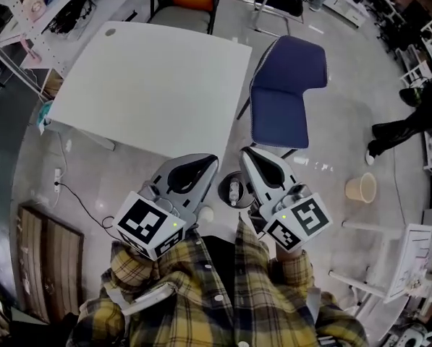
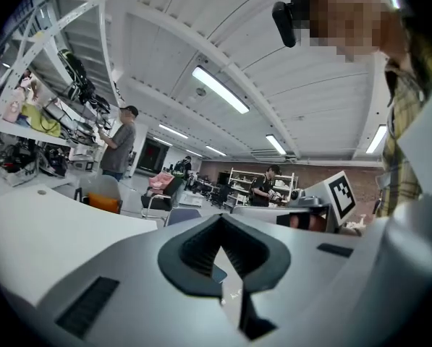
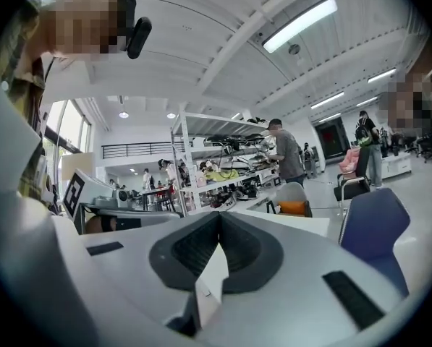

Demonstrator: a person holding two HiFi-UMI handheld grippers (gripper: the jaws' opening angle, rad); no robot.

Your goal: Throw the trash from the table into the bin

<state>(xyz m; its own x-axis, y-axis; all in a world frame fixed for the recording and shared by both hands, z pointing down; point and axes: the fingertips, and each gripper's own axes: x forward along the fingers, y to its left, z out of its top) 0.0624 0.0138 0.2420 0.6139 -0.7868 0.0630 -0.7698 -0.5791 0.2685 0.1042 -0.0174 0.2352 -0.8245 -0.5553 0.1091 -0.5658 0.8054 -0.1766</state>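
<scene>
Grey floor off the near edge of the white worktop (image 1: 150, 85) carries the dark bin (image 1: 223, 194), pale trash (image 1: 234, 188) apparently inside, lying between left claw (image 1: 210, 161) and right claw (image 1: 247, 153), both pressed together, empty and equally near.

A small round dark bin (image 1: 222, 191) stands upright on the grey floor, just off the near corner of the white square table (image 1: 150, 85). A pale, bottle-like piece of trash (image 1: 234, 189) lies inside the bin.

A plaid shirt (image 1: 223, 302), yellow and black, with white buttons (image 1: 218, 297) — left gripper (image 1: 213, 159) and right gripper (image 1: 245, 151) grey-shelled, black-padded, bearing black-and-white marker cubes (image 1: 147, 223).
</scene>
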